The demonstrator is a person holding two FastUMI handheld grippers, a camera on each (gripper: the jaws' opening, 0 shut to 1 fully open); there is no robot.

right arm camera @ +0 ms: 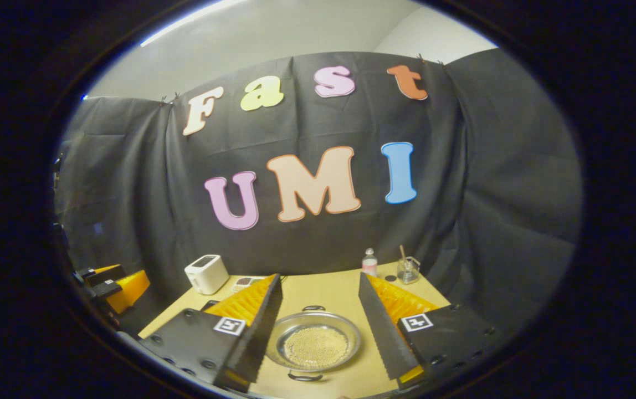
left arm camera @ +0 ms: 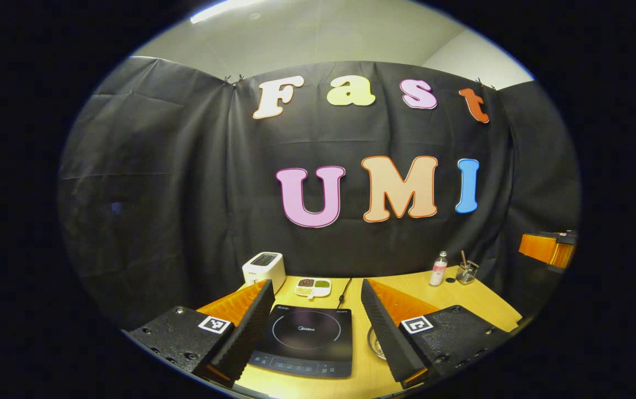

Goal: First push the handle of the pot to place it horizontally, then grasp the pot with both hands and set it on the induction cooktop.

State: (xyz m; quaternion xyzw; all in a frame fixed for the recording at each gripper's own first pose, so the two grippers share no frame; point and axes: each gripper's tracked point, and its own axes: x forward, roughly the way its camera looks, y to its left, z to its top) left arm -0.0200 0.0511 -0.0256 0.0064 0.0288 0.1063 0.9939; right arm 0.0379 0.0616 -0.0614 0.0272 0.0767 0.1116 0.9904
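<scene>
One pot [right arm camera: 313, 346], one cooktop [left arm camera: 305, 339], two handles [right arm camera: 313, 308].

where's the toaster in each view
left gripper view: the toaster stands at the table's far edge, left of centre, behind the cooktop.
right gripper view: the toaster stands far left on the table, by the wall.
shared landmark: the bottle at the back right.

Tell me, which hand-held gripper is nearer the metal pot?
Right. The right hand-held gripper hangs open just above the pot, which lies between its fingers. The left hand-held gripper hangs open over the induction cooktop, with the pot off to its right.
</scene>
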